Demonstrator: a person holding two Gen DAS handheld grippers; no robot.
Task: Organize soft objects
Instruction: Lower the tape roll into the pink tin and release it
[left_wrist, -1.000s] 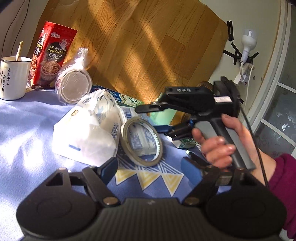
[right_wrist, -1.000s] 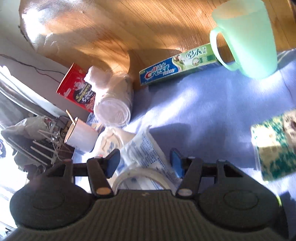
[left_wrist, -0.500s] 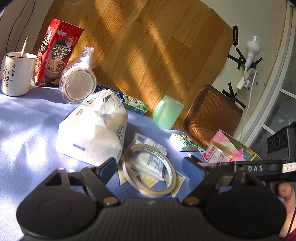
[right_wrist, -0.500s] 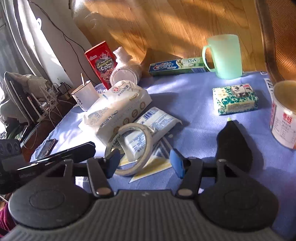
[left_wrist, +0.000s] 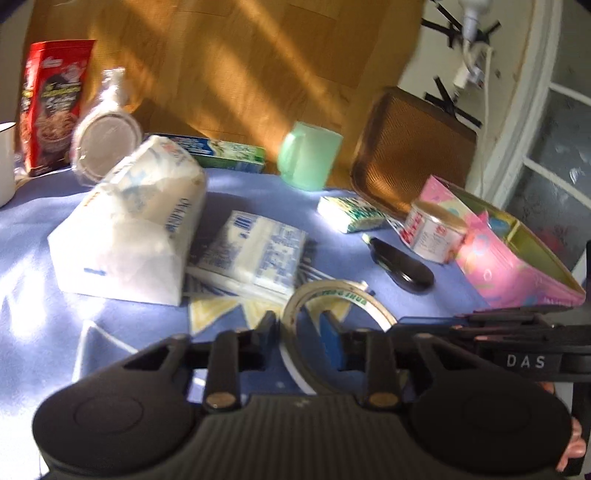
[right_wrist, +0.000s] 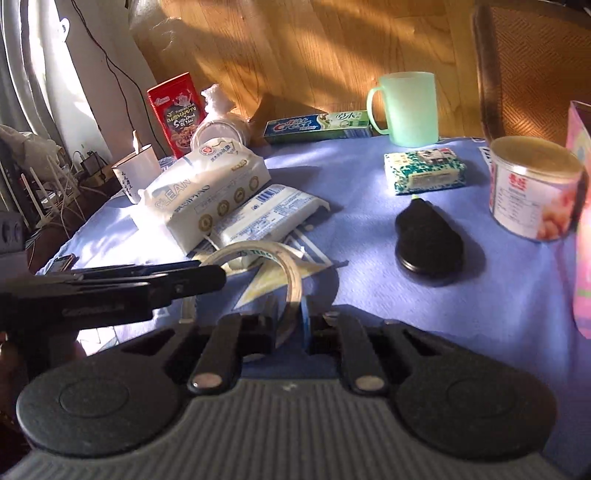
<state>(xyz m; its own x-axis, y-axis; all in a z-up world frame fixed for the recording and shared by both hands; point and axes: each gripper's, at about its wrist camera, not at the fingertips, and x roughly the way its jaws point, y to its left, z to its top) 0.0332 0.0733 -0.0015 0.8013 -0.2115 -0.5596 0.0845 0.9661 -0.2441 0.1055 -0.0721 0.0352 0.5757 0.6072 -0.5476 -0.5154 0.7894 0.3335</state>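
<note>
Translucent tape ring (right_wrist: 258, 266): now standing on edge off the blue worktop (right_wrist: 369, 288); half a second ago it lay flat over the small tissue pack (right_wrist: 266, 218).
Right tool (right_wrist: 290, 325): clenched on the ring's band.
Left tool (left_wrist: 297, 325): narrowed astride the same band; blur hides actual contact.
Soft goods: large tissue pack (left_wrist: 129, 229) and small pack both uncovered, unmoved.
Meaning: probably clearing the ring before sorting.

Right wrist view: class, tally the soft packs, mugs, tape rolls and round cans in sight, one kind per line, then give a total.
Soft packs: 3 (large white pack, flat pack, green-patterned pack)
Mugs: 2 (green mug, white mug)
Tape rolls: 1 (tape roll)
Round cans: 1 (can)
Total: 7
</note>
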